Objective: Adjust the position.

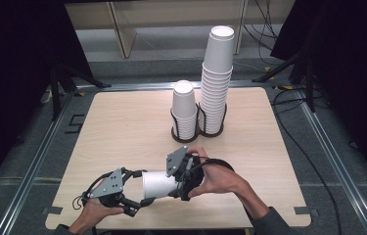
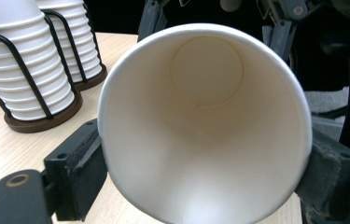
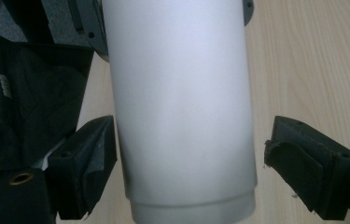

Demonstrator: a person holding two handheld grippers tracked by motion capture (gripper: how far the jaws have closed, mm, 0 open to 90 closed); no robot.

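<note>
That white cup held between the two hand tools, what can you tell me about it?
The cup is plain white, apparently paper, with a rolled rim and an empty, clean inside. It lies on its side above the wooden table, mouth toward the left gripper, whose pads press its rim on both sides. Its base points at the right gripper, whose jaws stand apart from its wall.

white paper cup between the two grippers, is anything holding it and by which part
The left gripper holds the white paper cup on its side, clamped across the rim at the open mouth. The right gripper is open around the cup's base end, with a gap at one pad.
</note>
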